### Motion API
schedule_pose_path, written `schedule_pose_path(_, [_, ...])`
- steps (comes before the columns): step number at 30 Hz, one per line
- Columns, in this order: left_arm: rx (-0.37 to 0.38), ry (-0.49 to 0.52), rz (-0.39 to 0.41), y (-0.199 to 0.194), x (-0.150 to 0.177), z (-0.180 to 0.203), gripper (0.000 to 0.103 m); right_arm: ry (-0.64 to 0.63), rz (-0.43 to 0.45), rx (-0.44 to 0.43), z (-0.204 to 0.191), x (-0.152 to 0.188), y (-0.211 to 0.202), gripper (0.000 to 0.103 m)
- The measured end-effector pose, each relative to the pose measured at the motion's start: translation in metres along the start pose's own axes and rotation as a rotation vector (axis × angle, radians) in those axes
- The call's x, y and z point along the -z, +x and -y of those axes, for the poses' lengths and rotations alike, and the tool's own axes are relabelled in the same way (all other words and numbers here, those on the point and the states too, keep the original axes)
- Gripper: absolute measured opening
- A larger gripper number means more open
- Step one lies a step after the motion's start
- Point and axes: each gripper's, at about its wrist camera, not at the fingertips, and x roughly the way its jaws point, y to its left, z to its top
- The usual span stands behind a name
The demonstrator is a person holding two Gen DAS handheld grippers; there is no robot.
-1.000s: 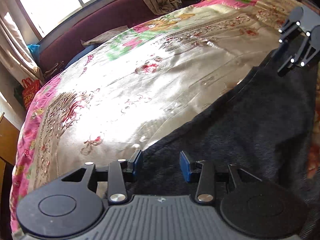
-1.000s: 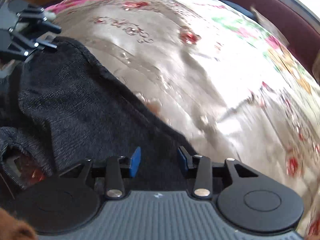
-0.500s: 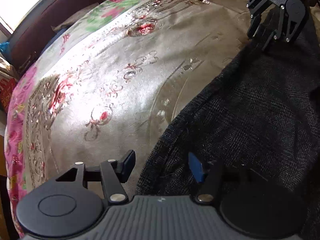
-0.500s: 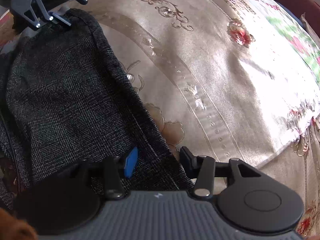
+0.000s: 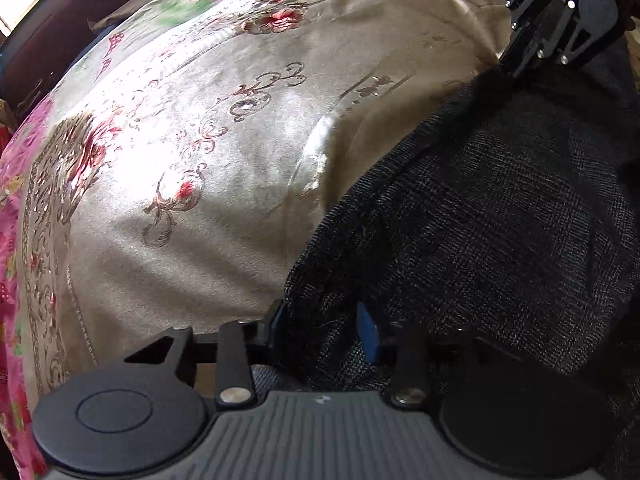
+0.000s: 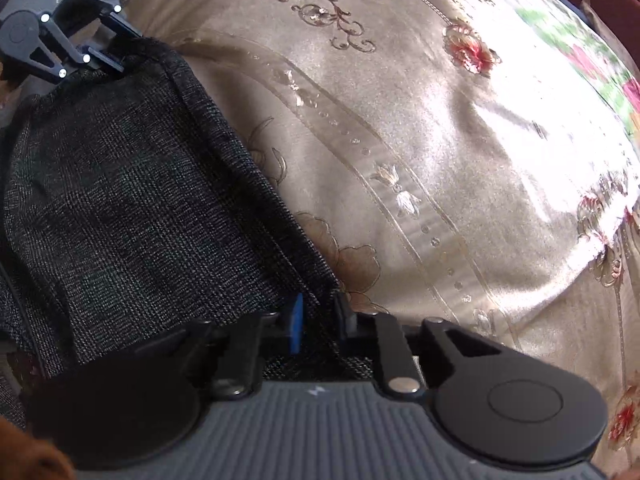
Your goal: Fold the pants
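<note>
The pants (image 5: 500,220) lie spread on the bed, on a shiny embroidered bedspread (image 5: 224,152), dark grey and checked; they take up one side of each view, with bare bedspread beyond their long edge.

Both grippers are down at that long edge, one at each end of the stretch in view; the left gripper (image 5: 322,330) straddles the edge with cloth between its blue pads, and its jaws are closing, though there is a visible gap and I cannot say the pads press firmly yet; from the right wrist view, its fingers meet the far corner of the cloth.

The right gripper (image 6: 318,326) is closing too and is nearly shut; the seam of the pants runs straight between its pads, so it looks to have pinched the edge.

As for progress, this seems an early point; the cloth shows at least two layers along the edge, so the legs may already be laid one over the other, but I cannot be sure; no crosswise fold is visible.

What remains, by my reckoning: lift the gripped edge, carry it over, lay it flat, and smooth the bundle.
</note>
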Motion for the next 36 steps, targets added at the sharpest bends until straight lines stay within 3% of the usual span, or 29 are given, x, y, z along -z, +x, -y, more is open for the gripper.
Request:
schedule_pose_path(2, [-0.019,0.03,-0.006,-0.004,0.0,0.005,0.035,0.015,0.008,0.024,0.0,-0.001,-0.009,0.005])
schedule_pose_path(6, [-0.081,0.047,0.007,-0.017,0.0,0.01,0.019,0.034,0.053,0.06,-0.006,0.0,-0.036,0.005])
schedule_pose_path(12, [-0.139,0.033,0.077,-0.072,0.009,0.019,0.017,0.061,0.14,0.123,-0.024,0.01,-0.1,0.003])
schedule_pose_path(16, [-0.157,0.021,0.119,-0.124,0.025,0.038,0.017,0.081,0.238,0.172,-0.047,0.022,-0.168,0.0])
schedule_pose_path(21, [-0.123,-0.056,0.182,-0.182,0.061,0.081,0.016,0.096,0.279,0.135,-0.097,0.059,-0.24,0.0])
schedule_pose_path(23, [-0.099,-0.09,0.194,-0.189,0.078,0.105,0.017,0.116,0.262,0.112,-0.113,0.074,-0.234,0.0])
schedule_pose_path(27, [-0.117,-0.105,0.15,-0.165,0.087,0.121,0.017,0.077,0.162,0.054,-0.12,0.072,-0.173,0.003])
schedule_pose_path(30, [-0.135,-0.138,0.188,-0.152,0.079,0.108,0.022,0.02,0.141,0.051,-0.117,0.052,-0.135,0.007])
schedule_pose_path(33, [-0.131,-0.168,0.243,-0.142,0.069,0.084,0.025,-0.041,0.142,0.07,-0.109,0.026,-0.105,0.024])
schedule_pose_path(36, [-0.141,-0.101,0.226,-0.118,0.055,0.063,0.031,-0.096,0.139,0.059,-0.096,-0.004,-0.082,0.032])
